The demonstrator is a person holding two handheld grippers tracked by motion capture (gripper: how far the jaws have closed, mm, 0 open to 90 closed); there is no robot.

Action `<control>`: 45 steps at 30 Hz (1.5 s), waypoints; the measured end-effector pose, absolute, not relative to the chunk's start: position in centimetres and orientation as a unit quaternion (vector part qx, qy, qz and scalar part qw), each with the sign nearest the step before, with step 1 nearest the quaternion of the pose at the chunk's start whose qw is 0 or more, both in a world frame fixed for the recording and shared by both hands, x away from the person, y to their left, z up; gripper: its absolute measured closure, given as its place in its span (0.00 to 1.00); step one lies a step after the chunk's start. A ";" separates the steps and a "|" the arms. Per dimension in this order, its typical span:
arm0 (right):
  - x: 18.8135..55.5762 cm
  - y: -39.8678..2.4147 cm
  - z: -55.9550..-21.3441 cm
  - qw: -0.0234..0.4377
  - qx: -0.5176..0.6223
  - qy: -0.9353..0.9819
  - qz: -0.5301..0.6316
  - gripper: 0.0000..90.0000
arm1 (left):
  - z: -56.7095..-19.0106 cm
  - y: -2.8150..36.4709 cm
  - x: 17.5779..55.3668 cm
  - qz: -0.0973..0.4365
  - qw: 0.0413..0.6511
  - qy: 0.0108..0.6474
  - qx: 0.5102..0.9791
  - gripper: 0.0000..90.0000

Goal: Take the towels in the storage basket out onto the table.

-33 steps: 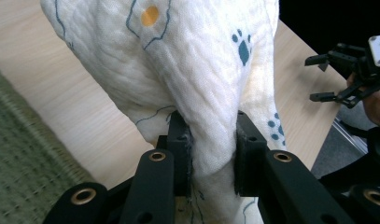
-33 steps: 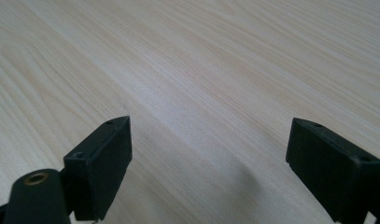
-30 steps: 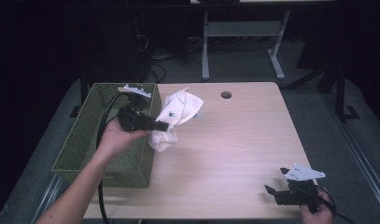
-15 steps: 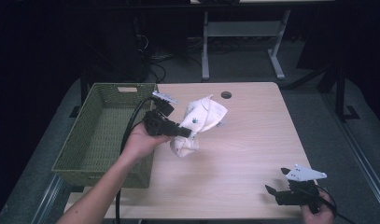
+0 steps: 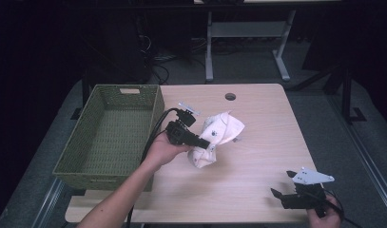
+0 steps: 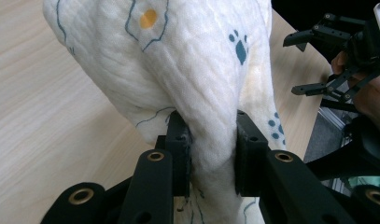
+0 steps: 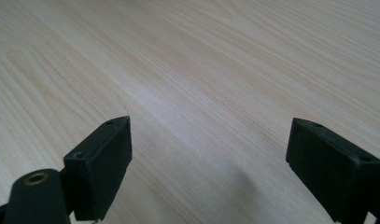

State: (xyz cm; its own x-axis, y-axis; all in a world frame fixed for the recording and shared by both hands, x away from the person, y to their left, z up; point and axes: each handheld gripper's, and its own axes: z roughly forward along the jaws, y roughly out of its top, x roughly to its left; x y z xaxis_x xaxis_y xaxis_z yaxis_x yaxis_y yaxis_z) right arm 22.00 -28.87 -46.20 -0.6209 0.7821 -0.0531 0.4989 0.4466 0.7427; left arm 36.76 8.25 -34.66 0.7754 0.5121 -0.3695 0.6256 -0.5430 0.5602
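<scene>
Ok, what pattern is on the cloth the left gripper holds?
The cloth is cream-white with teal paw prints, thin teal outlines and an orange dot, clearest in the left gripper view.

One white printed cloth, one green woven basket, two grippers: left gripper, right gripper, one wooden table.

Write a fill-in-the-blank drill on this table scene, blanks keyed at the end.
1. The left tool is shut on a white ____ with paw prints.
2. The green basket sits at the table's ____ side in the high view.
3. The right tool has its jaws ____ above bare wood.
Missing words: cloth; left; open
</scene>
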 end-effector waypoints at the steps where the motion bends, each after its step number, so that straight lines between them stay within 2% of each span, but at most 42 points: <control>1: 22.0 -28.9 -46.2 0.199 0.388 0.827 0.356 0.16 | -34.8 8.0 36.8 -0.080 0.348 0.324 0.876 0.80; 12: 22.0 -28.8 -46.1 0.199 0.386 0.826 0.360 0.16 | -38.5 5.4 37.8 -0.106 0.324 0.342 0.876 0.80; 21: 22.1 -28.9 -46.1 0.200 0.383 0.826 0.361 0.16 | -40.8 5.1 38.7 -0.111 0.317 0.368 0.867 0.79; 30: 22.1 -28.8 -46.1 0.196 0.385 0.827 0.361 0.16 | -41.6 5.1 39.3 -0.108 0.319 0.389 0.858 0.78; 33: 22.2 -28.8 -46.1 0.196 0.385 0.827 0.361 0.16 | -41.7 5.0 39.3 -0.108 0.319 0.395 0.855 0.76; 34: 22.1 -28.8 -46.1 0.196 0.385 0.826 0.361 0.16 | -41.9 5.0 39.3 -0.104 0.319 0.393 0.856 0.72; 43: 22.1 -28.9 -46.1 0.198 0.385 0.826 0.362 0.16 | -42.6 4.8 38.9 -0.111 0.326 0.394 0.852 0.67; 44: 22.1 -28.9 -46.1 0.198 0.384 0.826 0.362 0.16 | -42.5 4.8 38.8 -0.114 0.329 0.393 0.851 0.66; 45: 22.1 -28.8 -46.1 0.197 0.384 0.826 0.362 0.16 | -42.5 4.7 38.7 -0.109 0.333 0.393 0.850 0.60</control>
